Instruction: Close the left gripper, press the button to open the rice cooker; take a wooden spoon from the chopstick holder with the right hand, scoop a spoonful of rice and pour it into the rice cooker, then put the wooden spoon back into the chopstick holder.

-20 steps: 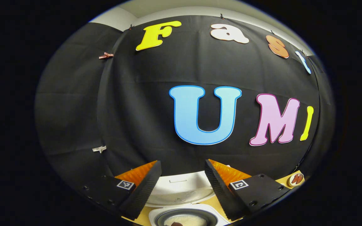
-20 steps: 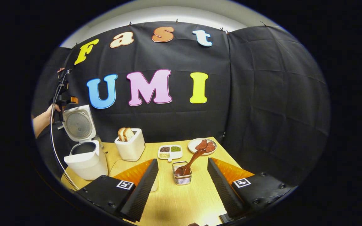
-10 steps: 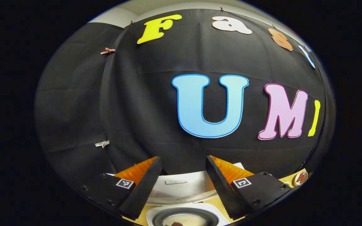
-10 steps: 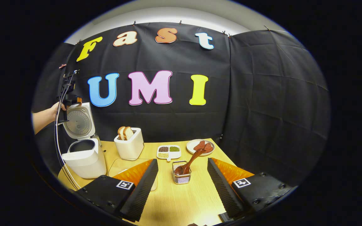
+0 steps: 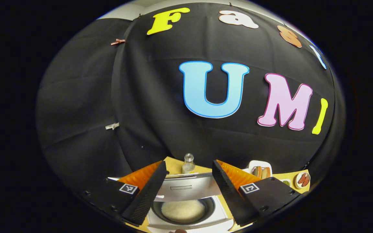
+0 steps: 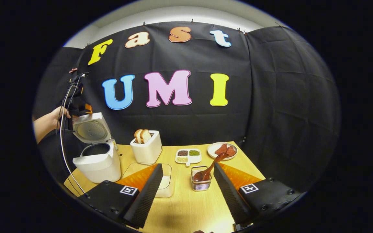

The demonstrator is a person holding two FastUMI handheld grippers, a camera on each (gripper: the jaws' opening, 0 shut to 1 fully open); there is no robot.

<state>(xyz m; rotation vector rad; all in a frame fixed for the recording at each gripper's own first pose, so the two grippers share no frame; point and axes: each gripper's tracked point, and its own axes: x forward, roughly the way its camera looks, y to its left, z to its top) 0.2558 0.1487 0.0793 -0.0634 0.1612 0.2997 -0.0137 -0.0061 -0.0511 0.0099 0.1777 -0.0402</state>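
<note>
The white rice cooker stands at the table's left with its lid raised and tilted forward over the pot. A hand holds my left gripper just behind the lid's top edge. In the left gripper view, my left gripper is open, with the lid seen between its fingers and white rice in the pot below. The wooden spoon leans in the wire chopstick holder. My right gripper is open and empty, above the table just before the holder.
A clear container with white rice lies beside the cooker. Behind it stand a toaster with bread, a divided grain dish and a plate of meat. A small bottle stands behind the cooker.
The cooker lid has tipped forward from nearly upright, with the left gripper moving along behind it. The right gripper has shifted, so the chopstick holder now sits nearer its right finger.
</note>
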